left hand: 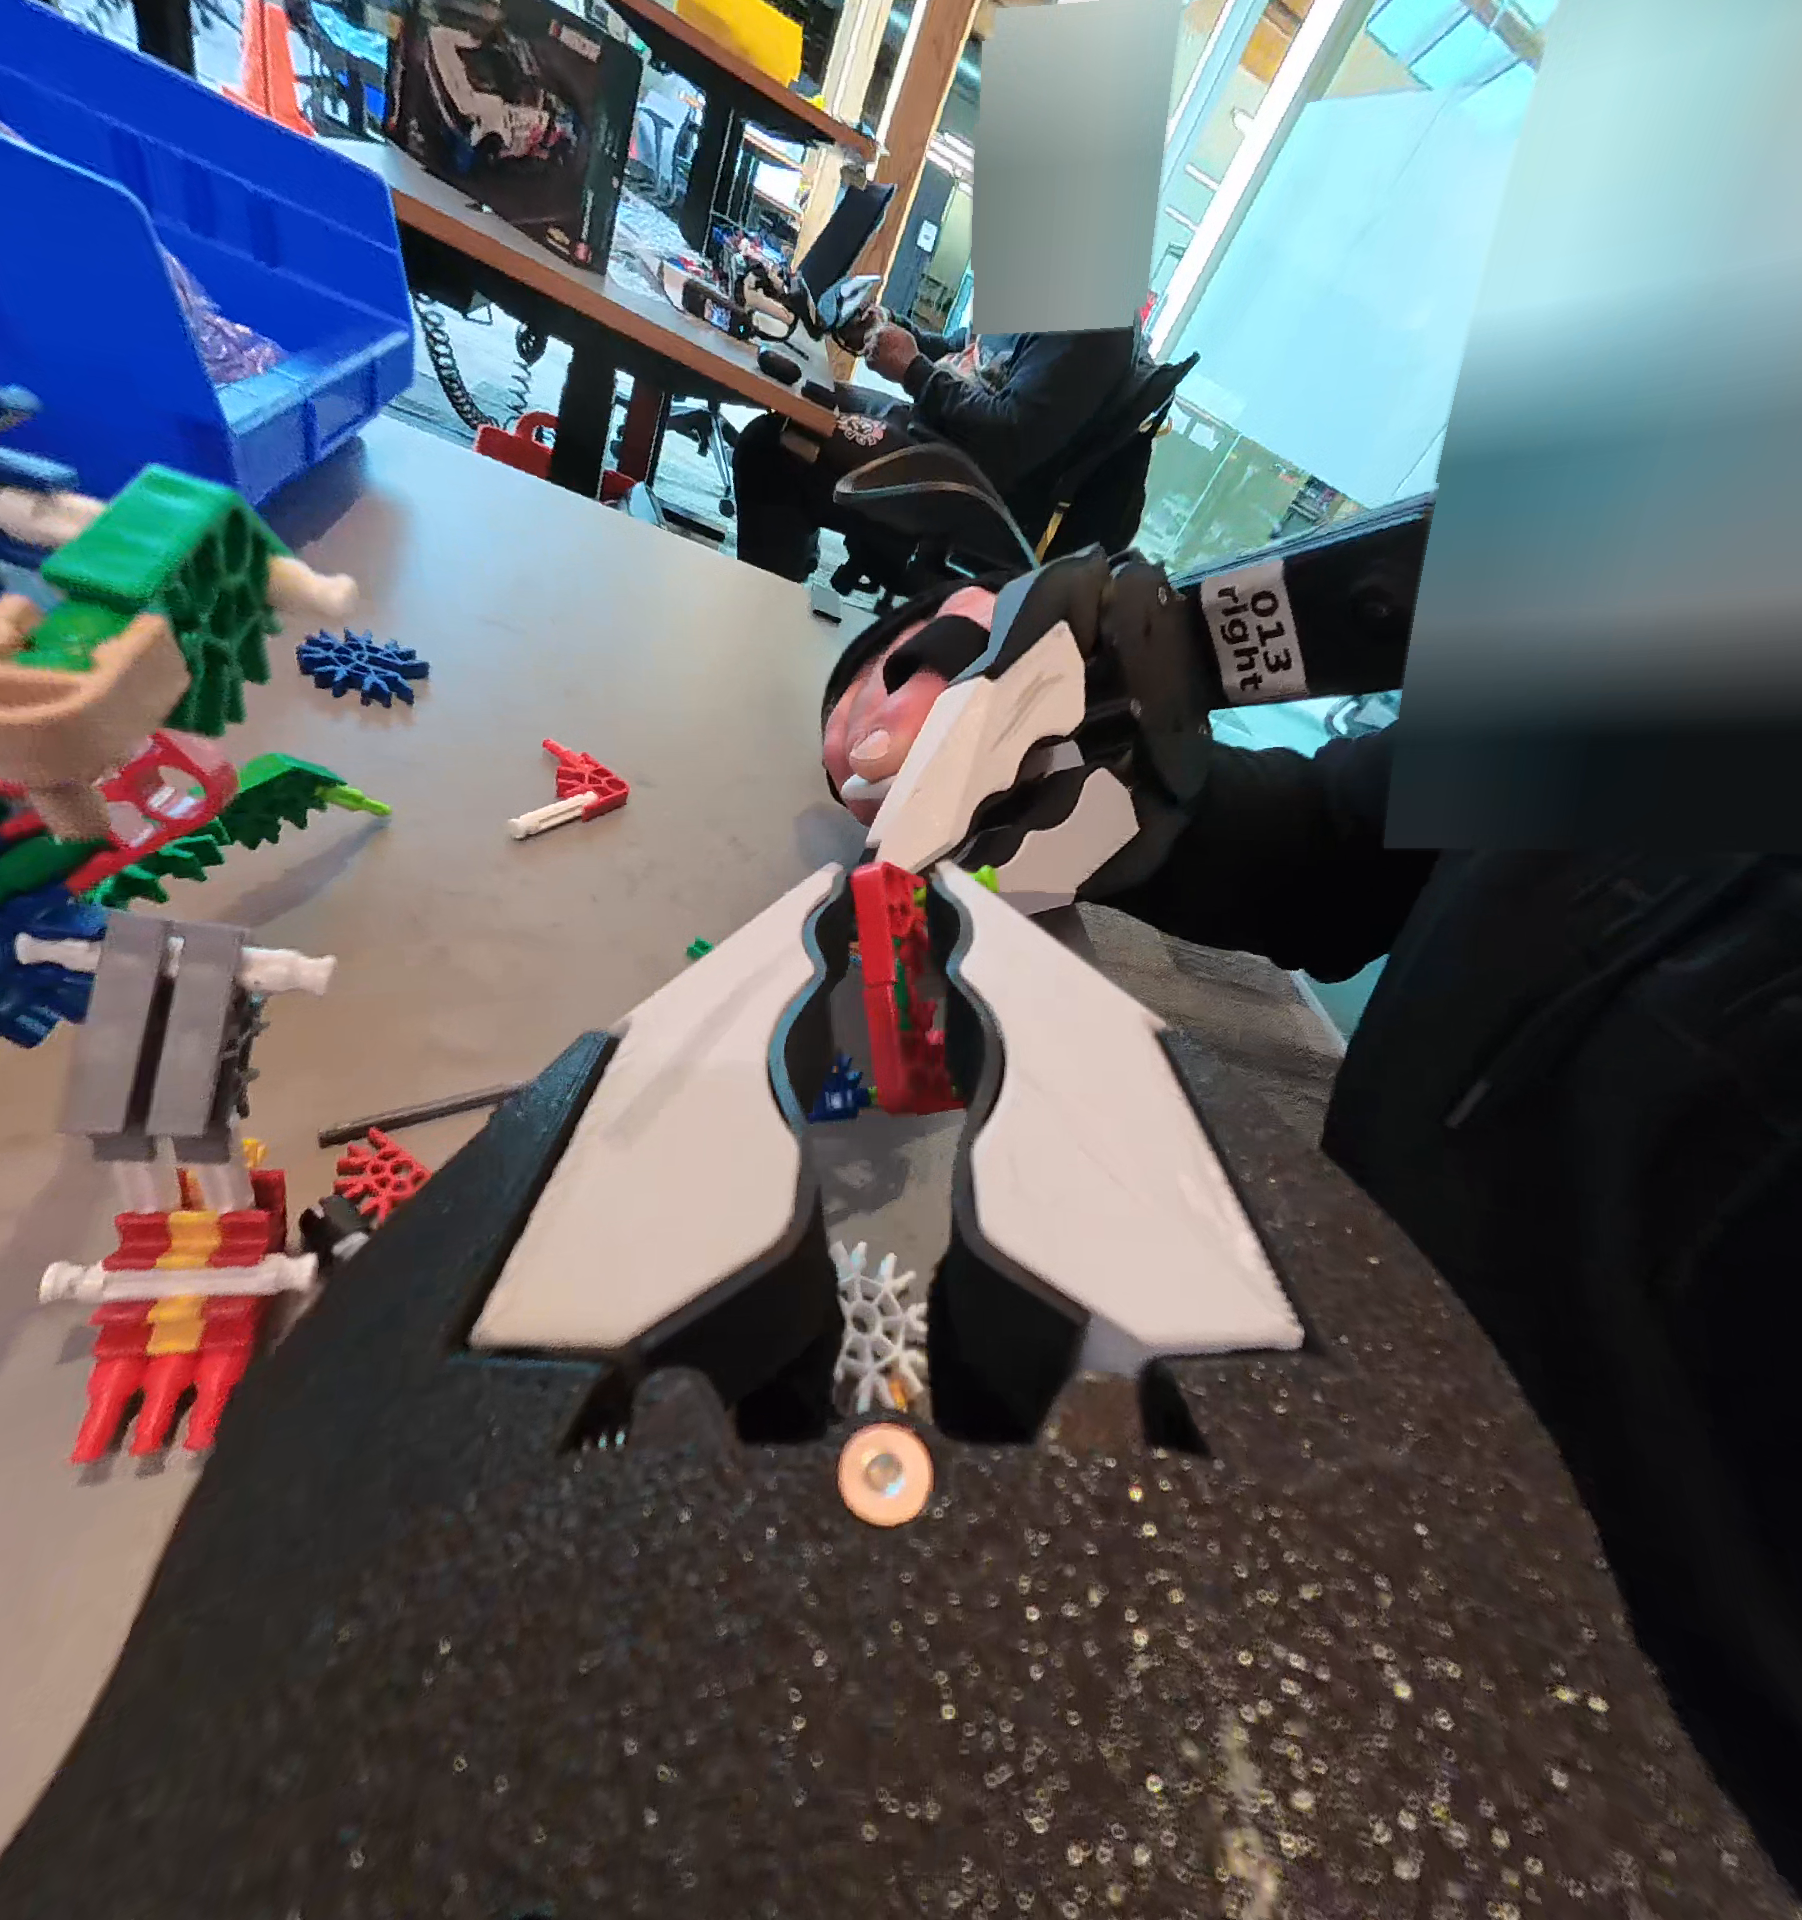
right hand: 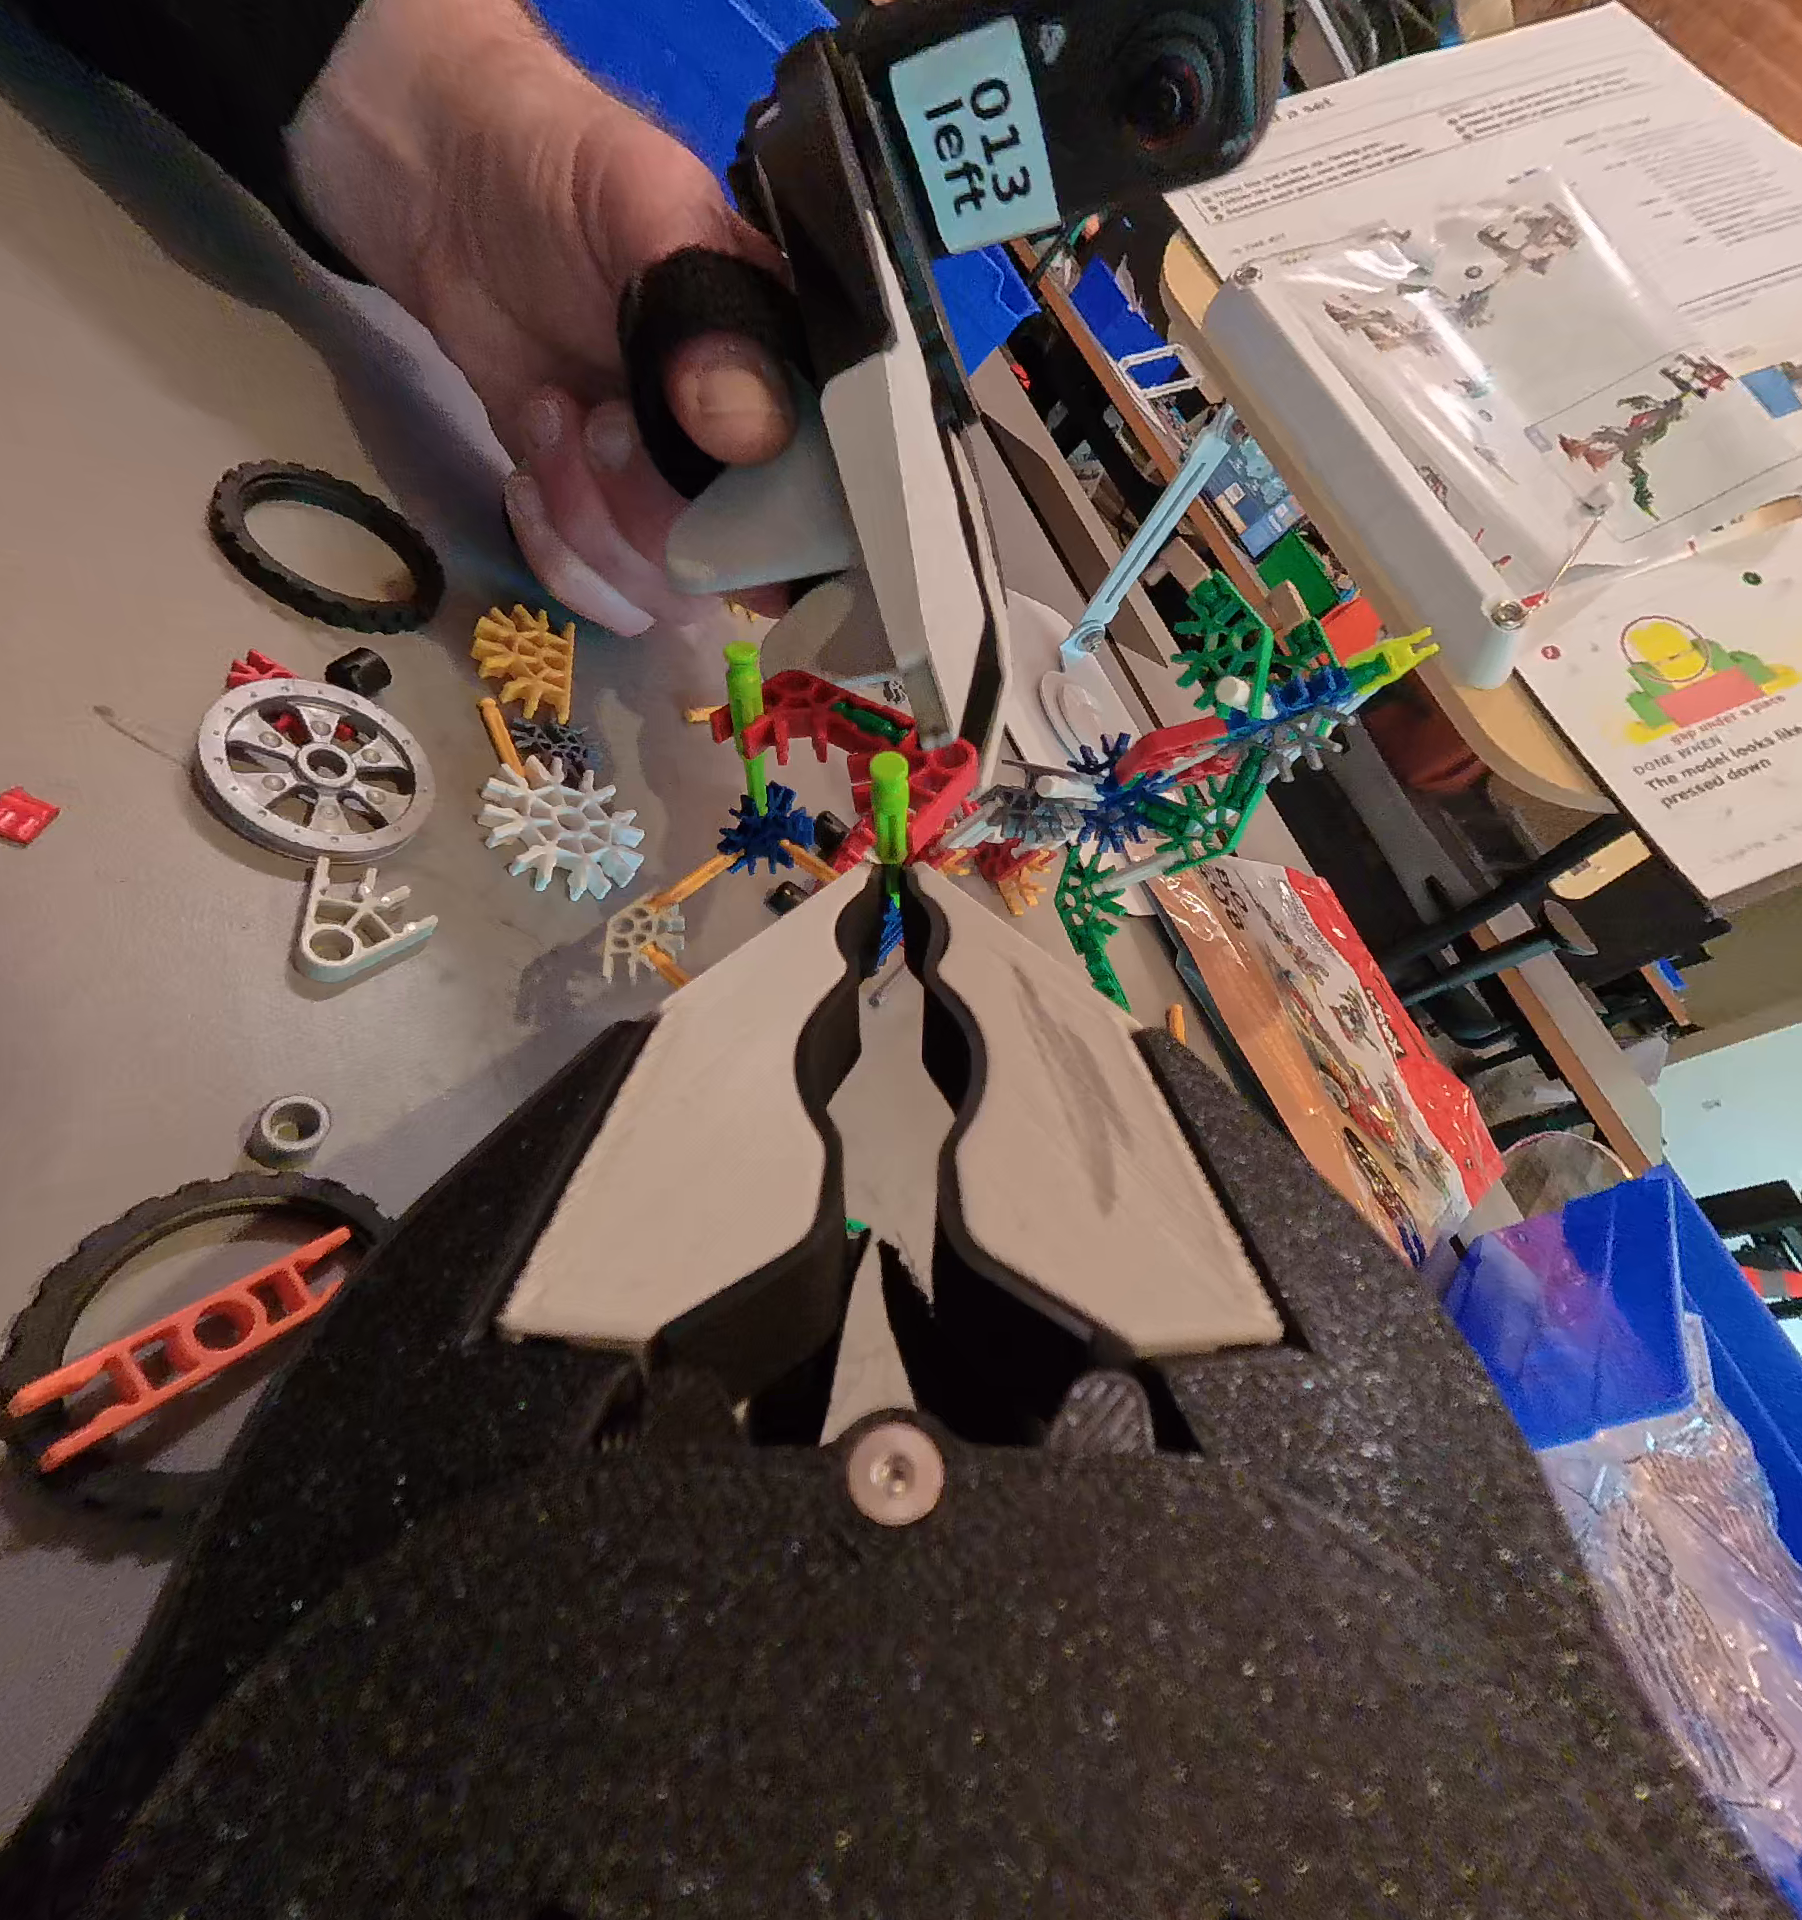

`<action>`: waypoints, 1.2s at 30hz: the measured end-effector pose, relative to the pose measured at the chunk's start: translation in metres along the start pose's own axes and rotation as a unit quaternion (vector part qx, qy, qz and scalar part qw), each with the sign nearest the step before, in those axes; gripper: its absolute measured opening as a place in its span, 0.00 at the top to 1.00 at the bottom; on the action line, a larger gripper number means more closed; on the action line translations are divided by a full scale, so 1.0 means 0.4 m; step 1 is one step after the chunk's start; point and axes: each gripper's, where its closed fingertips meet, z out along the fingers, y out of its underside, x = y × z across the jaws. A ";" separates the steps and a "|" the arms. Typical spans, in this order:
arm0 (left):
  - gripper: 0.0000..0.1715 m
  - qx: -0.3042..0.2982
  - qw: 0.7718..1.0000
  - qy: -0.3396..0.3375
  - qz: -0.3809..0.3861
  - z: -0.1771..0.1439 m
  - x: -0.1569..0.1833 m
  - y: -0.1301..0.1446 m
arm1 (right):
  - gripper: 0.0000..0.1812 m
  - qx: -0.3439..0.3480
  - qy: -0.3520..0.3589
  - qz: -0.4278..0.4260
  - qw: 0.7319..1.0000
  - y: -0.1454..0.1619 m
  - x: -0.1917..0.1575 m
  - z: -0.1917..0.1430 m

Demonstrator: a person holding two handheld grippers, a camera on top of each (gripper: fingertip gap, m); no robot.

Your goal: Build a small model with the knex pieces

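ridged fingers [left hand: 1058, 1122] clamp red lattice connector [left hand: 902, 997]

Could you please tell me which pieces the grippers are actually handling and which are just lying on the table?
In hand:
left gripper shut on red connector
right gripper shut on green rod

Lying about:
white snowflake connector
silver wheel hub
black tyre ring
blue bin

Bright, even indoor light w/ soft shadows; wide-angle warp at edges, close foreground slightly blurred.
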 end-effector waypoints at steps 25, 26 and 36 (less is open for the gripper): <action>0.98 -0.074 0.980 -0.072 0.168 0.029 0.022 0.068 | 1.00 -0.068 -0.176 0.195 0.962 0.046 -0.096 0.005; 0.98 -0.081 0.979 -0.068 0.172 0.033 0.025 0.069 | 1.00 -0.070 -0.175 0.198 0.962 0.050 -0.093 0.005; 0.98 -0.070 0.972 -0.087 0.206 0.029 0.024 0.065 | 1.00 -0.031 -0.164 0.212 0.963 0.029 -0.072 -0.006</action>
